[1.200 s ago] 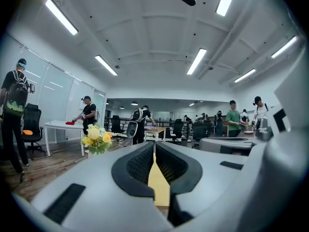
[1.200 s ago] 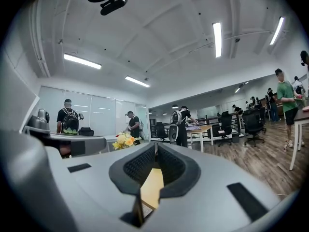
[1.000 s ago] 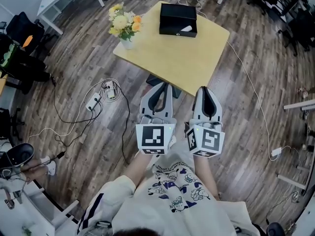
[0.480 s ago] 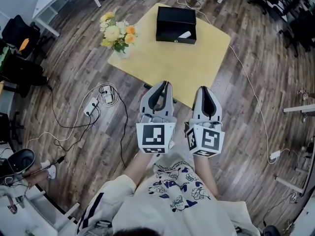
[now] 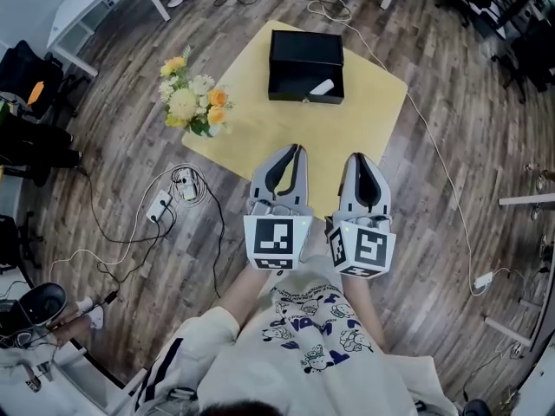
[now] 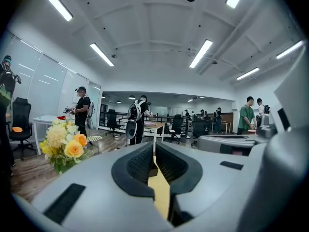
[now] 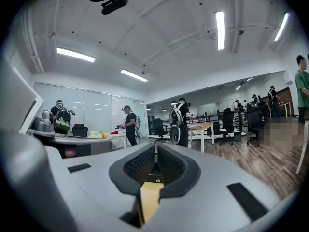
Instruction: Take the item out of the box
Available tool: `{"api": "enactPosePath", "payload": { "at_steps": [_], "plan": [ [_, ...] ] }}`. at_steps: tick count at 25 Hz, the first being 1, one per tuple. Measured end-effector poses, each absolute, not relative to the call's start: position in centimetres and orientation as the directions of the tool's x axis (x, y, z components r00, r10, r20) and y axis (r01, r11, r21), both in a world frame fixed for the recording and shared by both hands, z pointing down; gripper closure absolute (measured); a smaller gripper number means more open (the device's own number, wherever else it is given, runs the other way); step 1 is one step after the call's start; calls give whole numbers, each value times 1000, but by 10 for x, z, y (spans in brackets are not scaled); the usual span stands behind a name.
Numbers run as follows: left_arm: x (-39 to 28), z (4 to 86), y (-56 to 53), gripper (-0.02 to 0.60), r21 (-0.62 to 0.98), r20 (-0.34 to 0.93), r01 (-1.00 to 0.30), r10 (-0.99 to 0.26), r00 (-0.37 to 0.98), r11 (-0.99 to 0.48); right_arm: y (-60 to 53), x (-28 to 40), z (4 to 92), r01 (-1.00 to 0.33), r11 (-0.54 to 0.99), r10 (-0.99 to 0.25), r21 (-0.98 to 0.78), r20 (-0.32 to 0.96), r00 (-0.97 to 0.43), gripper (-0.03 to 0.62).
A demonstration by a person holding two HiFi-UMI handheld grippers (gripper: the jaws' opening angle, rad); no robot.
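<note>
An open black box (image 5: 305, 66) sits at the far side of a yellow table (image 5: 347, 137), with a small white item (image 5: 322, 87) lying inside it. In the right gripper view the box (image 7: 155, 172) shows dark between the jaws. My left gripper (image 5: 291, 152) and right gripper (image 5: 362, 159) hover side by side over the table's near edge, well short of the box. Both are shut with nothing between their fingers. In the left gripper view the fingertips (image 6: 153, 149) meet at the tip, and the same holds for the right gripper's fingertips (image 7: 155, 151).
A vase of yellow and white flowers (image 5: 191, 102) stands at the table's left corner, also visible as flowers (image 6: 63, 144) in the left gripper view. Cables and a power strip (image 5: 165, 199) lie on the wooden floor at left. Several people stand at desks in the background.
The table, box and flowers have shifted closer and downward in the head view. Both grippers stay shut, side by side.
</note>
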State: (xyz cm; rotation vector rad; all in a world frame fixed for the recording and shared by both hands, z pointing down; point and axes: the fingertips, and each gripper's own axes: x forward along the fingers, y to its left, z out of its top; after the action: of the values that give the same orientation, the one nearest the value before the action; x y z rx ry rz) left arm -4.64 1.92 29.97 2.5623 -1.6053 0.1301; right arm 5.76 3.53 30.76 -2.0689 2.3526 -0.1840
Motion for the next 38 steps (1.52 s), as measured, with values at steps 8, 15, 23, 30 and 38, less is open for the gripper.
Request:
{"api": "enactPosePath", "payload": {
  "at_steps": [8,15,23,30,38],
  "plan": [
    [-39,308,-36,555,54,159,-885,-871,465,-462,-17,65,317,-992,92,-990,-86,100,-100,557],
    [-36,318,-68,555,74,182,-874,-855,486,-481,-45,69,329,-994,64,-988,-85,136,-75,557],
    [-21,335,-87,555,84,225,-853,-824,519,-515,-58,76,347,-996,38,-982,-79,184,-52,557],
    [-7,347,-106,555,92,255,-859,-822,509,-503,-76,91,360,-996,35,-974,-81,219,-52,557],
    [6,358,-132,555,99,293,-876,-827,480,-473,-110,110,377,-993,73,-960,-90,264,-95,557]
  ]
}}
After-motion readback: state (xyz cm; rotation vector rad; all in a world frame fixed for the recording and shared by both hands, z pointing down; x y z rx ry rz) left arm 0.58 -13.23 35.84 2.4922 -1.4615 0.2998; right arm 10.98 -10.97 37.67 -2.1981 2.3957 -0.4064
